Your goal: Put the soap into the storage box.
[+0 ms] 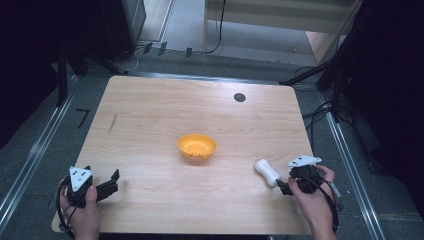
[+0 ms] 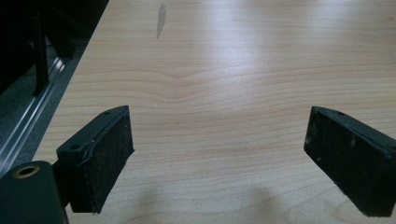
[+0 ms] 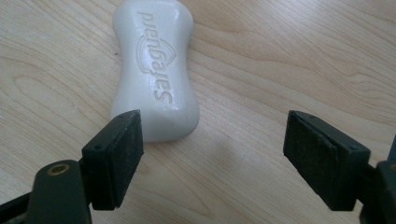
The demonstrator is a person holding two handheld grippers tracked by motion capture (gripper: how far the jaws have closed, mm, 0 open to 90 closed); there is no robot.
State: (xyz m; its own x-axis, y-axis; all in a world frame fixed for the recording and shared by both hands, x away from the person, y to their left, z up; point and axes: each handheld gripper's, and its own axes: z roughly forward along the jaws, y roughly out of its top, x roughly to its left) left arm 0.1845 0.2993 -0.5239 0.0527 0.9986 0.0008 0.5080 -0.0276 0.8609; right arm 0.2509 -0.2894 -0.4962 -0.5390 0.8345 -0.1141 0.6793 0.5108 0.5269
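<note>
- While the right gripper (image 3: 212, 158) hovered low over the table (image 1: 150, 115), its jaws stood wide apart with nothing between them.
- Just ahead of the near jaw lay a white bar of soap (image 3: 156, 70), flat on the wood near the table's right front, well apart from the orange bowl (image 1: 197, 146) at the middle.
- One end of the bar sat just beside the left-hand jaw in the right gripper view; I could not tell whether they touched.
- The bar looked stiff, fairly light and smooth, so it would probably be slippery under hard pads and could squirt out if pinched on its rounded ends.
- Its pinched-in waist seemed the best place to grip, one jaw on each long side.
- The left gripper (image 2: 219, 158) was also open, held over bare wood near the left front corner.
</note>
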